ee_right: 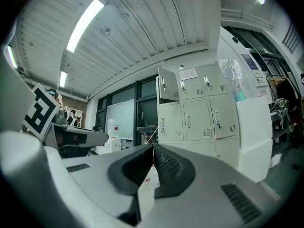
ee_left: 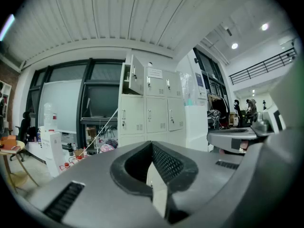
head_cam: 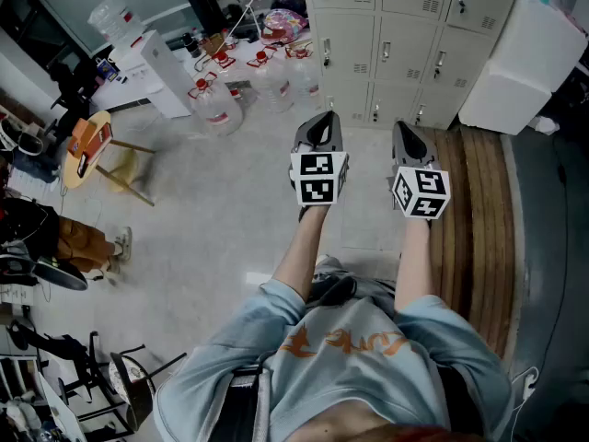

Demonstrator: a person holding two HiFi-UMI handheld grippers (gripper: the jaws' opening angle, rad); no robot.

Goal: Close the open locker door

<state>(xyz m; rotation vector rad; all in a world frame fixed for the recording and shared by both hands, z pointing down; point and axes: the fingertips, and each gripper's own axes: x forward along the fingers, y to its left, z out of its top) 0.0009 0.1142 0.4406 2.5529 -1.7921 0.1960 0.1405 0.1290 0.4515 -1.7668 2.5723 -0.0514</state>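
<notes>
Grey floor (head_cam: 230, 219) fills most of the head view, and at its far edge stands a beige bank of metal lockers (head_cam: 396, 44), three columns wide. A tall white box (head_cam: 529, 58) sits just beside the lockers on their right, and a strip of wooden slats (head_cam: 479, 210) runs along the floor to the person's right. Left of the lockers a cluster of big water bottles (head_cam: 218, 107) with red caps stands on the floor near a white water dispenser (head_cam: 164, 72), with a round-topped stool (head_cam: 87, 145) further left. The open locker door (ee_left: 135, 75) belongs to the top compartment of the left column; it is swung out into the room, while the doors below and beside it lie flat and shut. A person in a pale blue shirt holds both arms forward, the left gripper (head_cam: 319, 132) and right gripper (head_cam: 408, 141) side by side, pointing at the lockers and well apart from them. Each gripper's jaws are pressed together tip to tip, as both gripper views show
</notes>
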